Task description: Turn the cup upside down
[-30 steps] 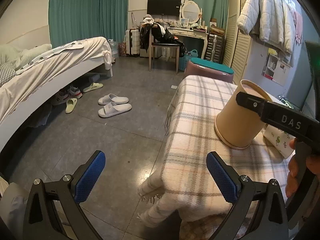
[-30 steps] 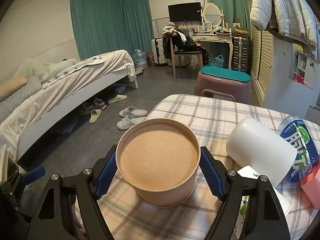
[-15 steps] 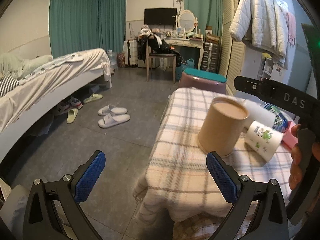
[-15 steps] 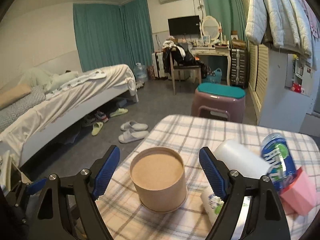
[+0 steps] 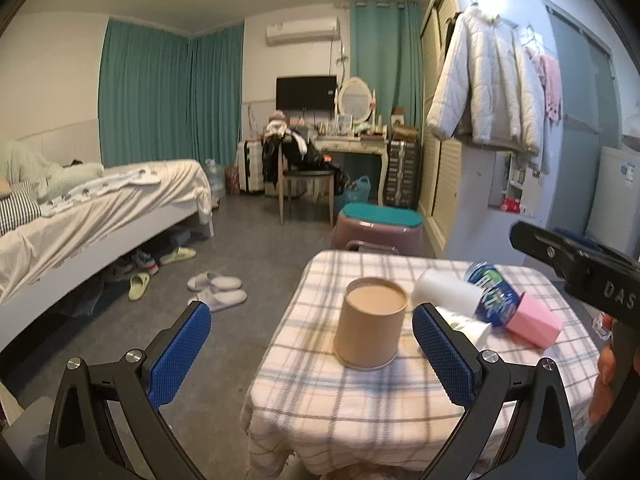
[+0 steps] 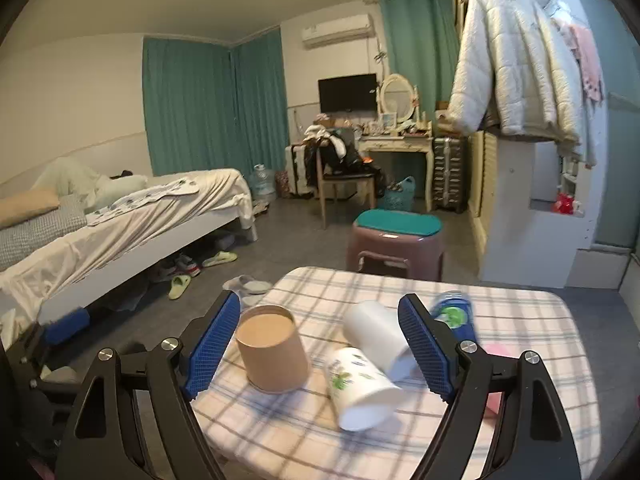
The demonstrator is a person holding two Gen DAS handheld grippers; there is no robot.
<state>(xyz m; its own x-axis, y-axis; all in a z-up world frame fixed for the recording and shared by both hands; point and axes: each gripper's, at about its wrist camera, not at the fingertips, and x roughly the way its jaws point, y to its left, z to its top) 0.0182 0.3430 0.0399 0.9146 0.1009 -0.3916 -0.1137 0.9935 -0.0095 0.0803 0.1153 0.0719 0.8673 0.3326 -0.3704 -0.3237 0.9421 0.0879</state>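
Note:
A brown paper cup [image 5: 371,328] stands upside down, base up, on the plaid-clothed table [image 5: 360,408]; it also shows in the right wrist view [image 6: 272,350]. My left gripper [image 5: 312,356] is open and empty, held back from the table's near left edge. My right gripper [image 6: 320,348] is open and empty, raised above and behind the cup, which sits by its left finger. The right gripper's black body [image 5: 576,272] shows at the right of the left wrist view.
On the table lie a plain white cup [image 6: 376,332], a white cup with green print [image 6: 360,388], a blue-labelled bottle [image 6: 454,316] and a pink box [image 5: 534,326]. A pink stool with teal top [image 6: 398,240] stands behind the table; a bed [image 6: 120,220] stands left.
The right gripper has let go of the brown cup, left it upside down on the table, and pulled back and up. The left gripper has also drawn back and risen.

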